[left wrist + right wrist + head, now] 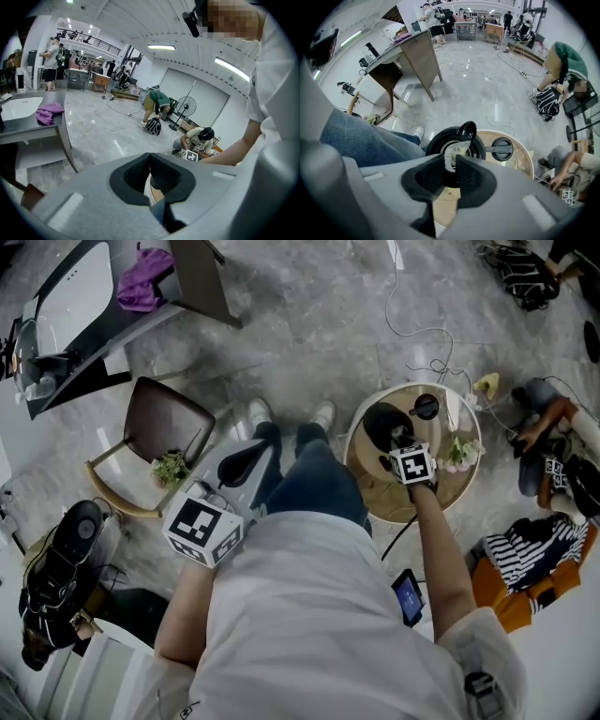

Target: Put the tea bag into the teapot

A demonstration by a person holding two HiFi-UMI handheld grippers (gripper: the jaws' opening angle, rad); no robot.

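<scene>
Right gripper (451, 161): clamped on the tea bag (454, 151), pale pouch pinched between the jaws. Hung right over the open mouth of the black teapot (436, 140); bag above the opening, not inside. Teapot: stood on the round wooden table (450, 493), near its left edge. Lid (502, 149): lay off the pot, beside it on the tabletop. Left gripper (151, 159): jaw tips together, gripped nothing, pointed out over the floor by the person's legs, well apart from the table.
</scene>
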